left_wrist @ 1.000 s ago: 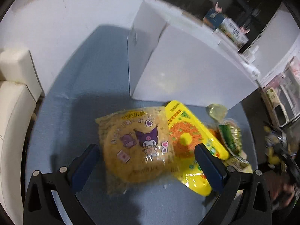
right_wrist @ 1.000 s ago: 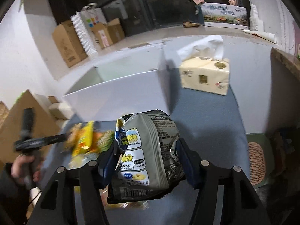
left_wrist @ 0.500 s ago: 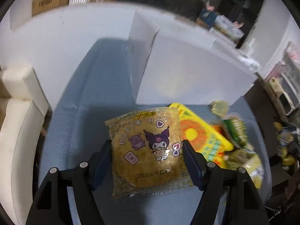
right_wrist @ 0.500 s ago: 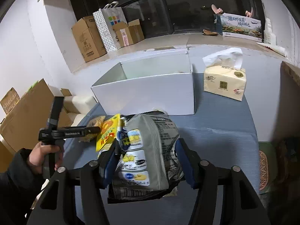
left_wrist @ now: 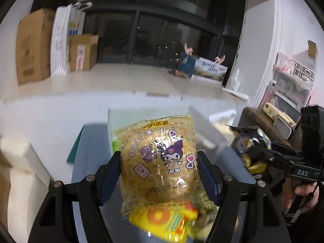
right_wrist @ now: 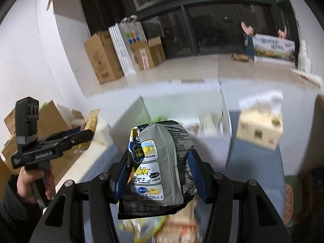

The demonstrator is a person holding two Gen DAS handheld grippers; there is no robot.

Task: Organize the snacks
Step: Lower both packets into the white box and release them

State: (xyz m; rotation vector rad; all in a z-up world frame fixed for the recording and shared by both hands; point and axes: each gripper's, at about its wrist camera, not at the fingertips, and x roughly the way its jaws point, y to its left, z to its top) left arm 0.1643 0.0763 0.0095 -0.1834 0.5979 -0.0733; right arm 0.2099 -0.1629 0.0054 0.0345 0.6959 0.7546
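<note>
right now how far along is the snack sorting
Partly done at most: something green shows inside the white box, too blurred to name. In hand: the left tool is shut on the cartoon snack pack, and the right tool is shut on the grey chip bag, both raised in front of the box. Left: a yellow packet and other wrappers below.

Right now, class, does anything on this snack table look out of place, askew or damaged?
Nothing stands out. The left gripper holds the cookie packet and the right gripper holds the grey snack bag; neither looks torn, and the white box stands upright.
</note>
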